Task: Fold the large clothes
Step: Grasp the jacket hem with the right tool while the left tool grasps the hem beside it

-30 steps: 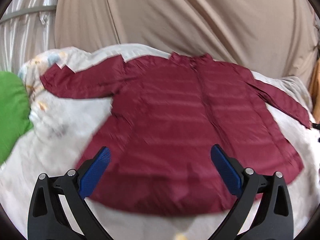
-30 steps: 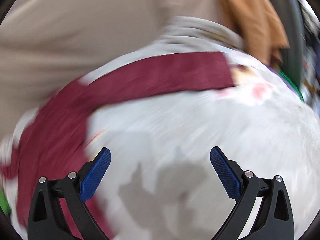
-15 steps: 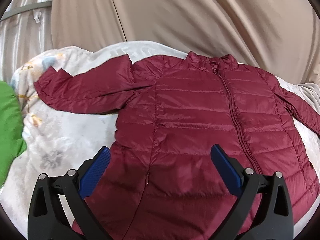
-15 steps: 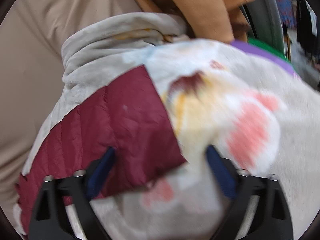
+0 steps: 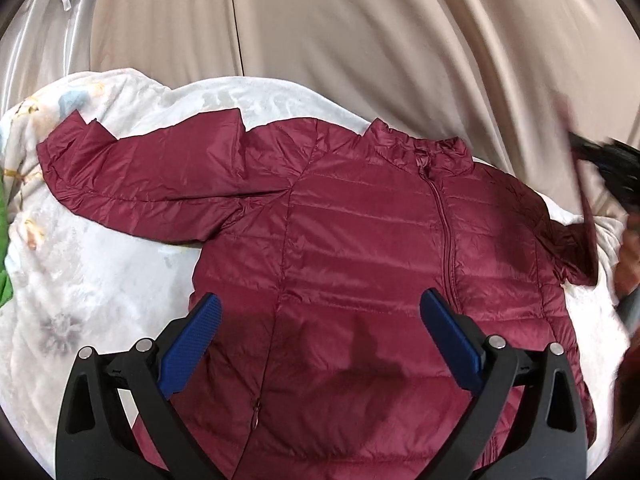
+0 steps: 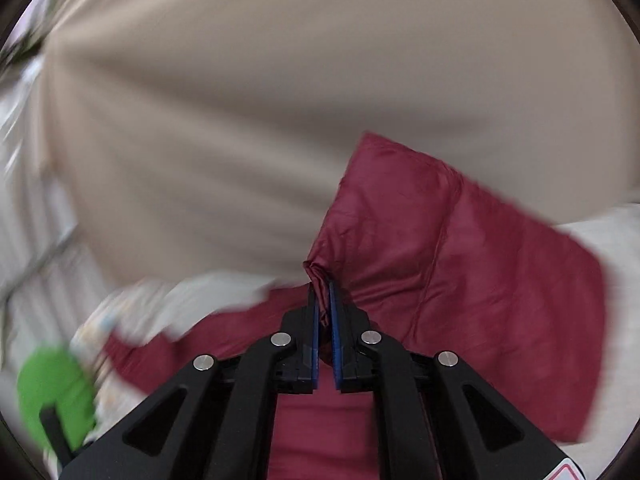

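Left wrist view: my left gripper (image 5: pixel 320 334) hangs wide open and empty over the quilted maroon puffer jacket (image 5: pixel 360 272), spread flat on the white fleece blanket (image 5: pixel 80 280). Right wrist view: my right gripper (image 6: pixel 323 292) is closing, pinching the jacket's right sleeve cuff (image 6: pixel 316 270). Slick fabric, thin bite; it could slip free mid-fold.

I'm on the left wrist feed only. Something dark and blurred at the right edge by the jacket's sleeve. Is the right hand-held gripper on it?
Observer: Yes. The right hand-held gripper is closing its jaws on a pinched fold of the maroon jacket sleeve.
Operator: Fabric really between the pads?
Observer: Yes, a bunched edge pokes up from between the blue pads.
Operator: Sleeve flat?
Observer: No, it is lifted, standing up against the beige curtain.
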The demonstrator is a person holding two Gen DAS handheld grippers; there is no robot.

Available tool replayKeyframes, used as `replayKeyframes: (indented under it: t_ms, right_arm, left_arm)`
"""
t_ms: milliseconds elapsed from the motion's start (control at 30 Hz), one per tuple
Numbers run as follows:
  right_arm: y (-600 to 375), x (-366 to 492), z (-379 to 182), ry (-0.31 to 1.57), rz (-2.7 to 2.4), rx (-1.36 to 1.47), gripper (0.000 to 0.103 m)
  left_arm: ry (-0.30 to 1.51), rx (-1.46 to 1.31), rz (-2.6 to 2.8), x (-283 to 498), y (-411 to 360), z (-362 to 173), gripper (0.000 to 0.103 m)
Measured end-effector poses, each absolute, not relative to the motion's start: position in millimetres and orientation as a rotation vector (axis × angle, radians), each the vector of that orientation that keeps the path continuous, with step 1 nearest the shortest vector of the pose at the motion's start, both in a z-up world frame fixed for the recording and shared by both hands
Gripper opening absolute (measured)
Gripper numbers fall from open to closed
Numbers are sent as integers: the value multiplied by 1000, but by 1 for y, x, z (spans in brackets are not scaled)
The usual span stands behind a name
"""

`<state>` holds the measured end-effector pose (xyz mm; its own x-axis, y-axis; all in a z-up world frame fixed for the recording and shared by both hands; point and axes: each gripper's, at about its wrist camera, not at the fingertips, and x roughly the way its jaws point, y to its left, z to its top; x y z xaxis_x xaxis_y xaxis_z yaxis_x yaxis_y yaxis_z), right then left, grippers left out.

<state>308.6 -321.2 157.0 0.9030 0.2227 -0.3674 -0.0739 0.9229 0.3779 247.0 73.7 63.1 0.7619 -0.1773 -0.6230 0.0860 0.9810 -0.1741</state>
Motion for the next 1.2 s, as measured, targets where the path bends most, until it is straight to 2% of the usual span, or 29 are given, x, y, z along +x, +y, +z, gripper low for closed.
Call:
replayKeyframes:
  t_ms: [33, 100, 233, 367, 567, 633, 733, 767, 933, 1000, 1167, 1200]
  right_arm:
    - [-293, 324, 143, 461, 199, 352, 13]
    - [-242, 350, 108, 566, 254, 348, 29]
    - [-210, 340, 82, 597, 308, 341, 30]
    - [-250, 289, 105, 487, 227, 304, 58]
    - [-356, 223, 88, 522, -104, 316, 63]
    - [-389, 211, 76, 559, -195, 367, 63]
    - [-422, 205, 62, 585, -271, 422, 63]
    - [-430, 207, 60, 590, -287, 435, 63]
    - [-443, 232, 62, 580, -315, 451, 63]
    - [-447, 246, 66, 576, -315, 471, 63]
    - [-459, 282, 58, 595, -308, 574, 64]
    - [-459, 290, 56, 607, -300, 586, 69]
  left_arm:
    - [708, -150, -156, 253, 75, 62, 97]
    - [738, -170, -169, 262, 77, 57, 97]
    - [809, -210, -184, 281, 87, 45, 97]
    - [864, -289, -210, 307, 93, 31, 97]
    - [954, -307, -224, 364, 74, 6, 95]
    - [945, -284, -198, 374, 68, 6, 82]
    - [949, -215, -240, 388, 54, 19, 19]
    - [952, -219, -291, 393, 52, 26, 2]
    - [762, -137, -252, 405, 53, 84, 2]
    - [738, -146, -222, 415, 57, 88, 2]
    - [863, -148, -173, 446, 58, 22, 2]
    - [876, -152, -173, 446, 60, 12, 2]
